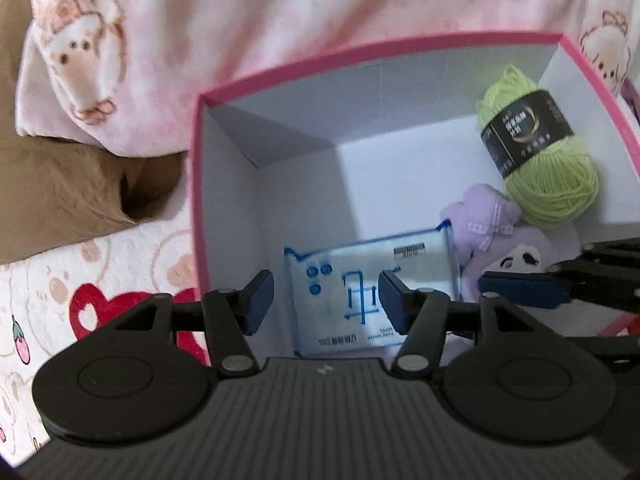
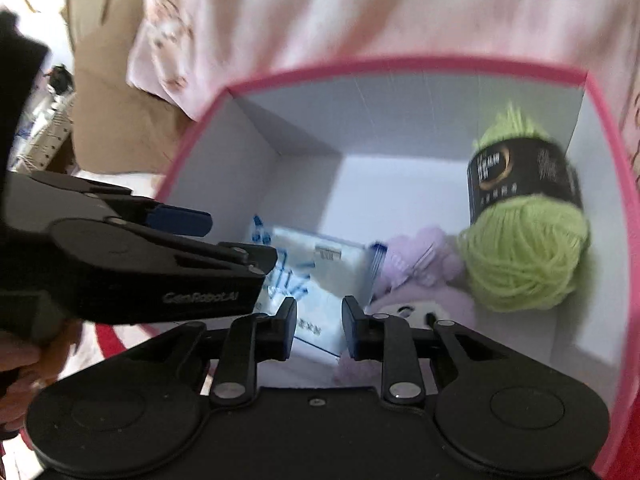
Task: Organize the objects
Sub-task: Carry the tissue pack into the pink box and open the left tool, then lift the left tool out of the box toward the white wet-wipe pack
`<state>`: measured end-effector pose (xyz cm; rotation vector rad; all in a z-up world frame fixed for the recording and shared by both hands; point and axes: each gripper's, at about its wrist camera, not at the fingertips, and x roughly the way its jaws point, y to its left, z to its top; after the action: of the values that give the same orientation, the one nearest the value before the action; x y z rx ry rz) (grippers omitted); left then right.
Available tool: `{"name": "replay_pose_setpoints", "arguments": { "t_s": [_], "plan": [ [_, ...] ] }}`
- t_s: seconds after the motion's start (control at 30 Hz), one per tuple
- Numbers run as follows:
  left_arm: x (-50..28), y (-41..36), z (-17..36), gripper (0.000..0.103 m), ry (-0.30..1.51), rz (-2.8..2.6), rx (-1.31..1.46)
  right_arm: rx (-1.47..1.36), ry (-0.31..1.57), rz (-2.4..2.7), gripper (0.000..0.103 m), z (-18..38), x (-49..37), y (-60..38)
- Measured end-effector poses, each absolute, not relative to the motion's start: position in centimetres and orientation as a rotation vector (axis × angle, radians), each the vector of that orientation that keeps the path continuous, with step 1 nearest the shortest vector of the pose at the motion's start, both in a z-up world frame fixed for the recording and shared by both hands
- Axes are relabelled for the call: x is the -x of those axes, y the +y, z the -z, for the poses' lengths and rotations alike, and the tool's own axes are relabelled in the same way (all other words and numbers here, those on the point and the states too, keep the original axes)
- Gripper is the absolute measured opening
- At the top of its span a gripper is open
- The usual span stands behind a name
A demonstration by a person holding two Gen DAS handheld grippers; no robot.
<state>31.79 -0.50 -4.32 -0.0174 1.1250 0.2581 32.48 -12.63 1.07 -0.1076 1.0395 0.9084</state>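
A pink-rimmed box (image 1: 360, 52) with white inner walls stands on the bed. On its floor lie a white and blue wipes packet (image 1: 352, 256), a purple plush toy (image 1: 488, 216) and a green yarn ball (image 1: 556, 184) with a black label. My left gripper (image 1: 325, 284) hangs open over the packet, its pads clear of it. My right gripper (image 2: 320, 312) is shut and holds nothing, above the packet (image 2: 332, 276) and plush toy (image 2: 432, 276). The yarn ball (image 2: 524, 256) leans in the box's right corner. Each gripper shows at the edge of the other's view.
A pink blanket (image 1: 200, 20) with cartoon prints lies behind the box. A brown cushion (image 1: 60, 192) sits to the left. Under the box is a white quilt (image 1: 48, 280) with red hearts. A hand (image 2: 20, 360) holds the left gripper's body.
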Motion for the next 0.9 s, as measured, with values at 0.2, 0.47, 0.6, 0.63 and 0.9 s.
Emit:
{"name": "replay_pose_setpoints", "arguments": {
  "t_s": [0.2,0.47,0.6,0.63,0.9],
  "plan": [
    [-29.7,0.2,2.1,0.057,1.080,-0.226,0.094,0.099,0.975,-0.940,0.031,-4.0,-31.7,-13.9],
    [-26.6,-0.9,-2.7,0.057,1.031,-0.154,0.118,0.164,0.912,-0.965,0.035,-8.5,-28.9,-15.9],
    [-24.6,-1.9,-5.1,0.060,1.012,-0.128,0.079,0.208,0.870,-0.977,0.043,-11.2,-26.8,-17.2],
    [-24.1,-2.1,-5.6,0.060,1.010,-0.121,0.075,0.218,0.863,-0.980,0.044,-11.8,-26.2,-17.6],
    [-20.6,-3.2,-8.1,0.062,0.997,-0.065,0.095,0.295,0.815,-0.998,0.051,-14.6,-22.2,-20.2]
  ]
}}
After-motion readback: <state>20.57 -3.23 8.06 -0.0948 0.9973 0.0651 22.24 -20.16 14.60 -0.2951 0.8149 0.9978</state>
